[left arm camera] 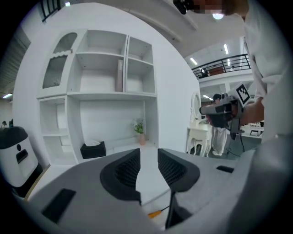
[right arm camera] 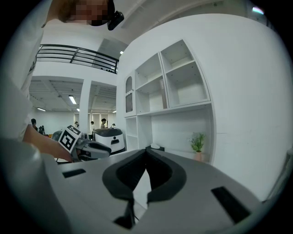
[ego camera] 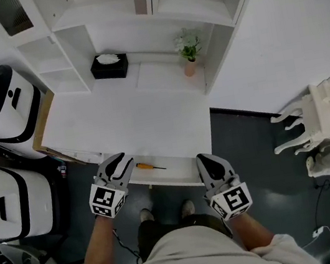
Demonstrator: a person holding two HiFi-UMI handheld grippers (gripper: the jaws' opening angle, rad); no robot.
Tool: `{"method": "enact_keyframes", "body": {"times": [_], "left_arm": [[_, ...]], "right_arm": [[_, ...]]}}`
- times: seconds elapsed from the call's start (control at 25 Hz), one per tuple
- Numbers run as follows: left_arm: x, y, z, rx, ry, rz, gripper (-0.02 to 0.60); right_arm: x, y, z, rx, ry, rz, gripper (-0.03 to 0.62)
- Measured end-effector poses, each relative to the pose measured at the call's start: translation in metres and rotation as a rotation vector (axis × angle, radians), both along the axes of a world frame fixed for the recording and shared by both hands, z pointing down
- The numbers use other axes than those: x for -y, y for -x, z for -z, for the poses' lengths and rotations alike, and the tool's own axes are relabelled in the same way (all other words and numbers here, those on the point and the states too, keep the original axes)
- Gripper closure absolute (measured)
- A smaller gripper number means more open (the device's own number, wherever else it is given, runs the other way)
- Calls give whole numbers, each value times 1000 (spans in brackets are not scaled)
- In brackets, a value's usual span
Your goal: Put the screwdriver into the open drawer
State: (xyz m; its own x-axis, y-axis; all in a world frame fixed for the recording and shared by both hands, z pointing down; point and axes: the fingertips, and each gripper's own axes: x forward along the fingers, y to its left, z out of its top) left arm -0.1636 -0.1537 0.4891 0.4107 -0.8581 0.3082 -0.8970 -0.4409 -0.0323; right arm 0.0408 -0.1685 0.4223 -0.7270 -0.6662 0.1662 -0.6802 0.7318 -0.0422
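Head view showed the slim orange-handled screwdriver lying in the white open drawer, just right of the left gripper. Its jaws stood a little apart and empty, so I'd guess job done. The right gripper had its jaws pinched together on nothing, idle.

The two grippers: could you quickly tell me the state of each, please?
Left gripper: open, nothing between its jaws.
Right gripper: shut, holding nothing.

— Where does everything sit, taking the drawer as the landmark?
— The screwdriver lies in it. My left gripper is at its left end and my right gripper at its right. Behind it, on the desk, are the tissue box and the plant.
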Motion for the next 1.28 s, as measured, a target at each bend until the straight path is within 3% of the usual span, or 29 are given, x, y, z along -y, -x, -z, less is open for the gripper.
{"method": "enact_keyframes", "body": {"times": [0.12, 0.44, 0.72, 1.28], "left_arm": [[-9, 6, 27, -59, -65, 47, 463], [-38, 20, 75, -122, -190, 134, 575], [-55, 23, 83, -158, -217, 147, 577], [-64, 22, 86, -135, -228, 143, 577]], "right_arm": [[0, 6, 2, 2, -6, 14, 591], [-3, 22, 8, 5, -18, 42, 591], [-7, 32, 7, -12, -24, 57, 591], [-17, 29, 11, -16, -32, 58, 591]]}}
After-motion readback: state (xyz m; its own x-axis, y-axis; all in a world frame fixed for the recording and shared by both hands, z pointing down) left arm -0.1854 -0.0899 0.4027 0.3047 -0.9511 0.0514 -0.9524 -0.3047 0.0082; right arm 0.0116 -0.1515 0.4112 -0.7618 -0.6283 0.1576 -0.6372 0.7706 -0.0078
